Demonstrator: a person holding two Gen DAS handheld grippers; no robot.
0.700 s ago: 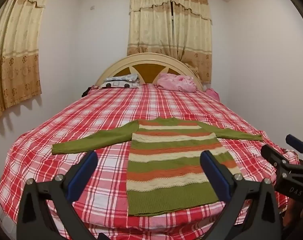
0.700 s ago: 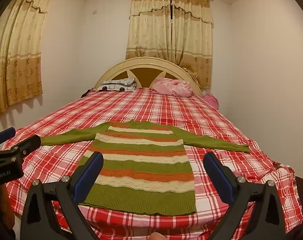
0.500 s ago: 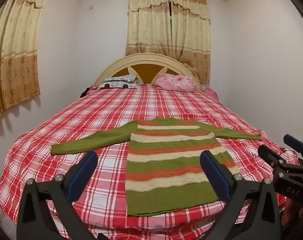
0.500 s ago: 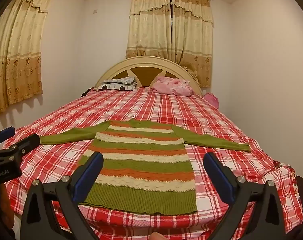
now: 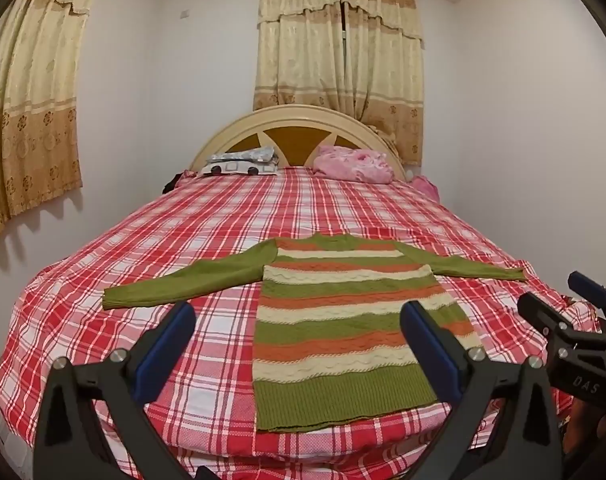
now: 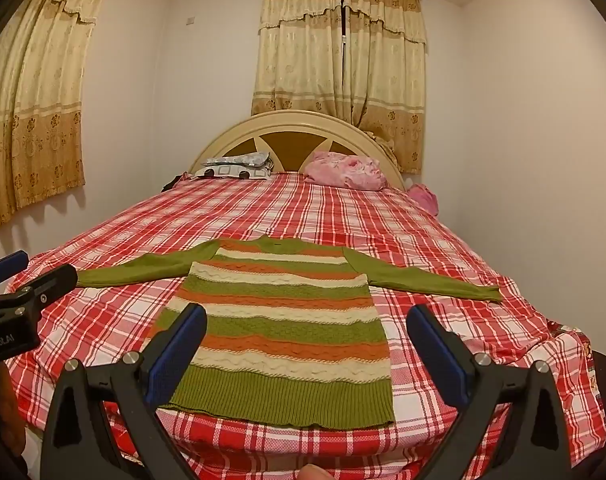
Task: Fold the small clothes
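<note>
Green-and-orange striped sweater [image 5: 343, 320] lies flat, sleeves spread, near the bed's [image 5: 83, 320] foot edge; left tool [image 5: 299, 328] and right tool [image 6: 307, 328] hover wide open and empty, barely moved; folding not yet begun.

White walls, beige curtains [image 5: 339, 40] — plaid-covered bed [image 5: 223, 220] under an arched headboard [image 5: 299, 128].

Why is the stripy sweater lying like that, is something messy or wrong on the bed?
Nothing looks wrong. The striped sweater lies flat on the checked bedspread with both sleeves spread out, ready to fold. The left gripper and right gripper are open and hold nothing. Pillows sit by the headboard.
</note>
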